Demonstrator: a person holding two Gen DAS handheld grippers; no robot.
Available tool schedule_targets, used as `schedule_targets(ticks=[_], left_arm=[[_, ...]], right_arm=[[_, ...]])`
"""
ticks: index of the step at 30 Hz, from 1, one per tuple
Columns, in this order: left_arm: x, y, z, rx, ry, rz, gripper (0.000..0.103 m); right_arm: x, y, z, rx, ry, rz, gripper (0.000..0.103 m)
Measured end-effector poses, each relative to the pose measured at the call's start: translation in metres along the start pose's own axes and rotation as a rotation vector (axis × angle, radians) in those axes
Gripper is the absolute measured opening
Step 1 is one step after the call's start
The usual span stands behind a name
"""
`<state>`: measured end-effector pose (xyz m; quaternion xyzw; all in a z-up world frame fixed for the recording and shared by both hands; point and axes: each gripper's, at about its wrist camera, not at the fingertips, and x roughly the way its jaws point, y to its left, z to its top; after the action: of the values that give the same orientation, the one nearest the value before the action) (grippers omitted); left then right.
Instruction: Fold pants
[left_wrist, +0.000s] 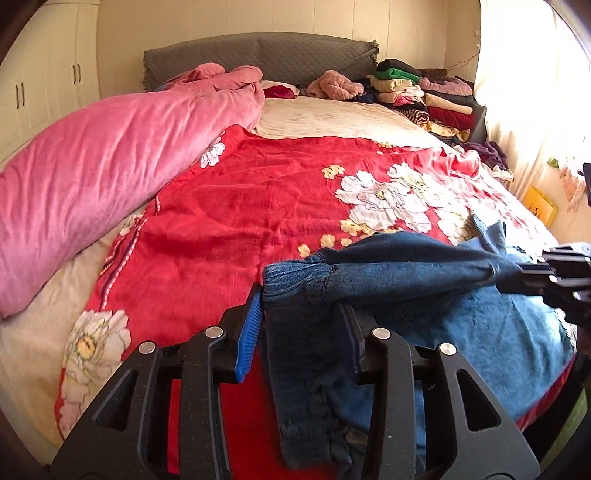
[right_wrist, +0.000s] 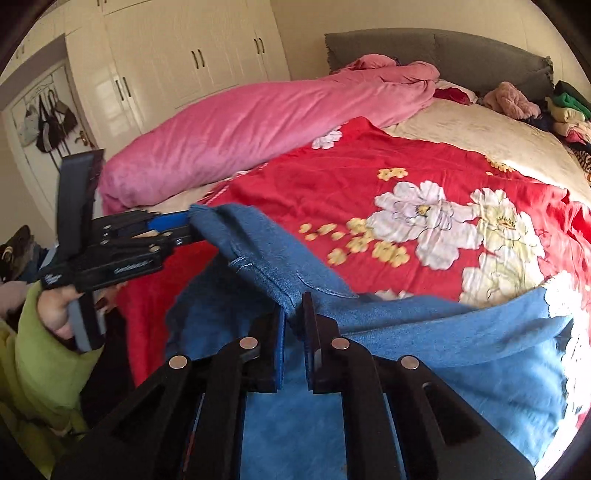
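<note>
Right wrist view: both tongs, left and right, clamp the jeans.

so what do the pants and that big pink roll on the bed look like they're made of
The pants look like blue denim: a matte, woven, faded surface with stitched seams, paler on the inside face. The pink roll looks like plush fleece or velvet bedding: a soft nap with a gentle sheen along its creases. The exact fibre of either cannot be told.
</note>
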<state>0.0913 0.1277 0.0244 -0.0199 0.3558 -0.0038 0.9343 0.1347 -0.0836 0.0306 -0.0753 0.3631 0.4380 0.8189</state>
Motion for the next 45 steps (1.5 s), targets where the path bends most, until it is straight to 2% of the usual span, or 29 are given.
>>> schedule_targets(ticks=[7, 10, 18, 22, 26, 29, 32, 35, 37, 39, 41, 42, 43, 45], left_arm=[[-0.016, -0.012, -0.029, 0.027, 0.046, -0.039, 0.031], [-0.019, -0.015, -0.04, 0.044, 0.067, -0.03, 0.032], [-0.02, -0.01, -0.061, 0.031, 0.125, -0.003, 0.032], [-0.024, -0.001, -0.068, -0.003, 0.153, -0.013, 0.035], [-0.036, 0.012, -0.074, -0.076, 0.155, -0.036, 0.04], [-0.051, 0.011, -0.072, -0.087, 0.122, -0.038, 0.04], [-0.057, -0.002, -0.06, -0.089, 0.079, -0.081, 0.04], [-0.044, -0.022, -0.053, -0.051, 0.089, -0.106, 0.04], [-0.025, -0.037, -0.057, 0.0, 0.134, -0.088, 0.041], [-0.011, -0.046, -0.065, 0.058, 0.164, -0.028, 0.041], [-0.004, -0.044, -0.07, 0.066, 0.175, -0.007, 0.042], [-0.003, -0.041, -0.07, 0.055, 0.175, -0.013, 0.043], [-0.004, -0.04, -0.071, 0.048, 0.173, -0.019, 0.043], [-0.004, -0.036, -0.072, 0.043, 0.175, -0.018, 0.044]], right_arm=[[-0.018, 0.032, -0.043, 0.012, 0.023, 0.006, 0.008], [-0.019, 0.043, -0.057, -0.006, 0.043, 0.005, 0.008], [-0.001, 0.064, -0.085, -0.046, 0.121, -0.01, 0.008], [0.008, 0.065, -0.093, -0.018, 0.156, -0.017, 0.008], [0.004, 0.069, -0.095, -0.021, 0.151, -0.007, 0.008], [0.006, 0.075, -0.096, -0.034, 0.157, 0.008, 0.008], [0.017, 0.081, -0.1, -0.041, 0.197, 0.022, 0.008], [0.026, 0.082, -0.104, -0.028, 0.238, 0.019, 0.013], [0.021, 0.08, -0.105, 0.0, 0.241, 0.049, 0.022], [0.006, 0.08, -0.1, 0.001, 0.204, 0.065, 0.027], [-0.008, 0.079, -0.097, -0.001, 0.155, 0.058, 0.028], [-0.014, 0.078, -0.094, -0.002, 0.129, 0.035, 0.031], [-0.017, 0.077, -0.094, -0.006, 0.112, -0.002, 0.041], [-0.013, 0.073, -0.095, 0.0, 0.114, -0.051, 0.047]])
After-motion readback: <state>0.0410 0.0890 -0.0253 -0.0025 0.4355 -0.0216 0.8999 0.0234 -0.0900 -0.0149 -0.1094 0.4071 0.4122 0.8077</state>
